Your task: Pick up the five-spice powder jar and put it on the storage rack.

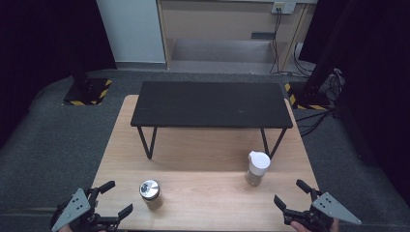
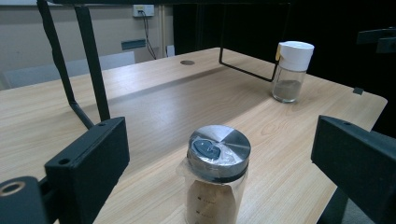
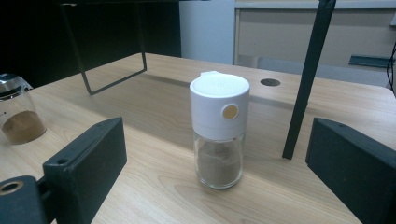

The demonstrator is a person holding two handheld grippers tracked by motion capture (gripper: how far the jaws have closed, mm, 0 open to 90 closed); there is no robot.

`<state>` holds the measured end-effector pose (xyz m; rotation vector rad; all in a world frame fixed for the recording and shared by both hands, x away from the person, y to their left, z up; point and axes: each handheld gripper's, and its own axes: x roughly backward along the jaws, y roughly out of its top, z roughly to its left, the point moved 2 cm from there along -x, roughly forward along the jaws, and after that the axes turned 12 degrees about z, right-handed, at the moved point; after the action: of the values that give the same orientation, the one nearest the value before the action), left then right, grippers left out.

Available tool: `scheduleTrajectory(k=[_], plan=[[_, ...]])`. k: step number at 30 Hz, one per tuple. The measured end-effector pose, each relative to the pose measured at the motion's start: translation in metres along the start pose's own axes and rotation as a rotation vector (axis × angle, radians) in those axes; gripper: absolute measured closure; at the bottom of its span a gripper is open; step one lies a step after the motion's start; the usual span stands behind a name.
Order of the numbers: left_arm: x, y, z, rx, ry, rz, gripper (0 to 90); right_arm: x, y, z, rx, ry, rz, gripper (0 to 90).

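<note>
Wood-grain table [image 1: 203, 159] carries two spice jars and a black metal riser shelf [image 1: 211, 103] that stands across its far half. The steel-lidded jar [image 1: 150, 193] stands upright near the front edge, left of centre; the white-capped shaker [image 1: 257, 167] stands upright toward the right edge, just in front of the shelf's right leg [image 1: 272, 142].

Left gripper [image 1: 110, 199] hovers at the front left corner with its jaws spread wide and nothing between them. In the left gripper view the steel-lidded jar [image 2: 215, 175] sits centred between the jaws and close ahead. Right gripper [image 1: 293, 194] hovers at the front right corner, likewise wide open and empty; in the right gripper view the shaker [image 3: 219, 134] is lined up between its jaws, a little farther off.

Judgement: each gripper appears to be on approach to its own jar. A sound grasp would take the glass body below the lid, jaws level, closing evenly so that neither jar tips or skids.

Clearances: open tabletop lies between the jars, which are well apart. The shelf leg [image 3: 303, 79] stands just behind and beside the shaker, so the right jaw has the tighter passage. The left jar stands near the front edge; a push toward that edge should be avoided.
</note>
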<state>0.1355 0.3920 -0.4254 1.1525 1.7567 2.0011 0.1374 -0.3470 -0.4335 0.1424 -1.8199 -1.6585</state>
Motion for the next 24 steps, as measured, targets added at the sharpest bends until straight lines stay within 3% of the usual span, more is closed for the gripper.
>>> scheduleTrajectory(k=[24], plan=[[0.0007,-0.0008,-0.0015,0.008,0.006,-0.011,1.8,-0.0013,0.0001,-0.0021,0.001,0.015,0.0,4.9]])
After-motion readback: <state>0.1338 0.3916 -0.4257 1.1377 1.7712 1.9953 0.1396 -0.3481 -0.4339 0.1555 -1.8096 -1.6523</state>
